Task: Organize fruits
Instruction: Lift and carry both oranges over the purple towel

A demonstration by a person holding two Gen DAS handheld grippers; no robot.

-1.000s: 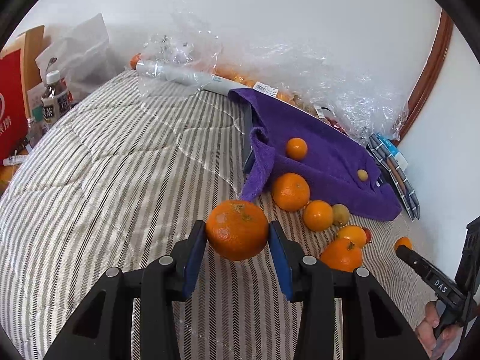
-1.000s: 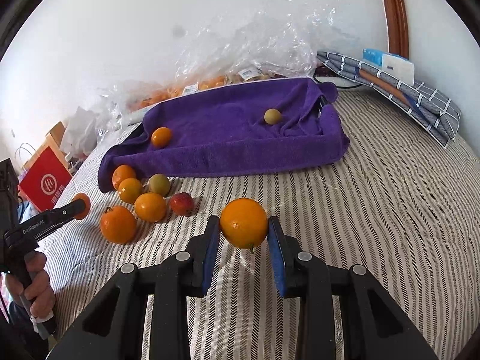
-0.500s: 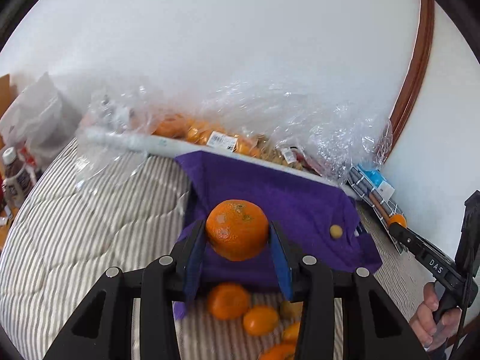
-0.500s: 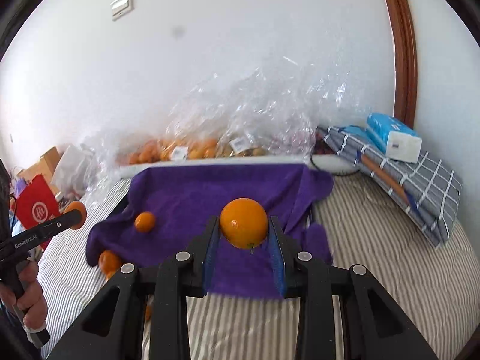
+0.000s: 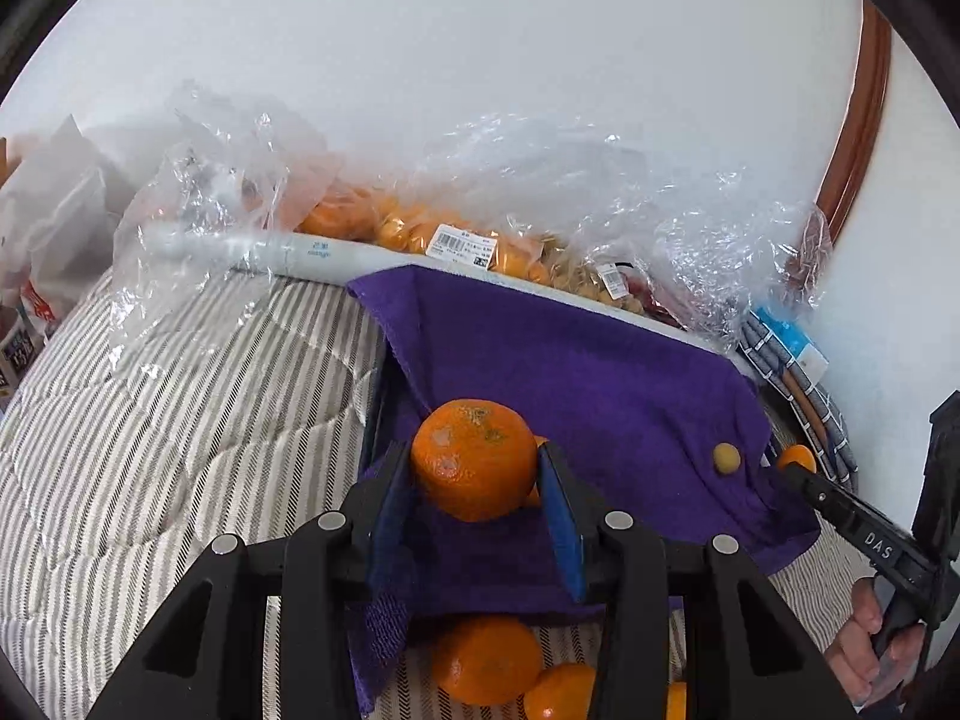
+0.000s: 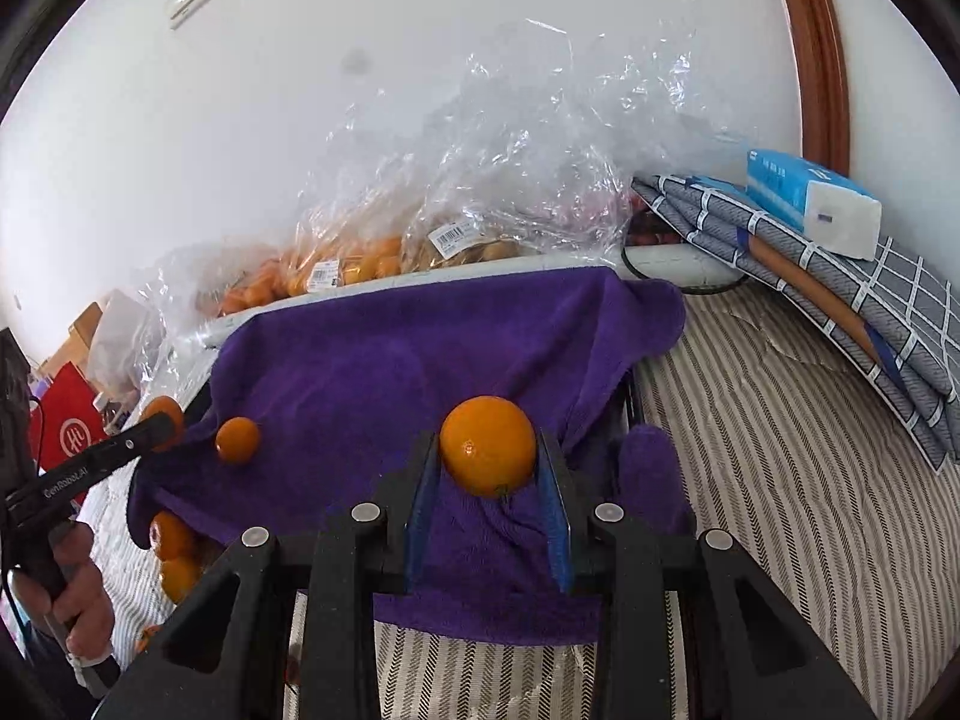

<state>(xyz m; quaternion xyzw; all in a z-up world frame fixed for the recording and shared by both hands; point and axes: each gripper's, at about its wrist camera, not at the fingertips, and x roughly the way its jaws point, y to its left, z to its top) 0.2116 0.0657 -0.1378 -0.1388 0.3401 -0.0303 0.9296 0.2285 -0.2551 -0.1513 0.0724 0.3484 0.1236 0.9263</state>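
Left hand-held gripper [image 5: 477, 483]: blue pads clamped on a mottled mandarin [image 5: 474, 459], carried in the air. Right hand-held gripper [image 6: 487, 480]: clenched on a smooth orange [image 6: 487, 445], stem end down.

Key relation: both fruits now hang over the near part of the purple towel [image 5: 576, 372], which drapes a dark-edged tray on the striped bed [image 5: 168, 420]. The towel's sunken middle lies ahead and below each gripper, its long axis running across both views. The left gripper sits over the towel's left end, the right over its right end; neither is clearly nearer. Judged: a short forward-and-down reach, then release.

Already on the towel: 1 small orange [image 6: 237, 439] at the left, 1 small yellowish fruit [image 5: 726, 458] at the right. Loose oranges [image 5: 485, 659] lie on the bed, just beside the towel's near edge.

Versus 1 second back: both grippers were short of the towel then, over bare striped bedding, with the loose pile ahead. They have since travelled forward; the pile has dropped beneath them. Grips unchanged.
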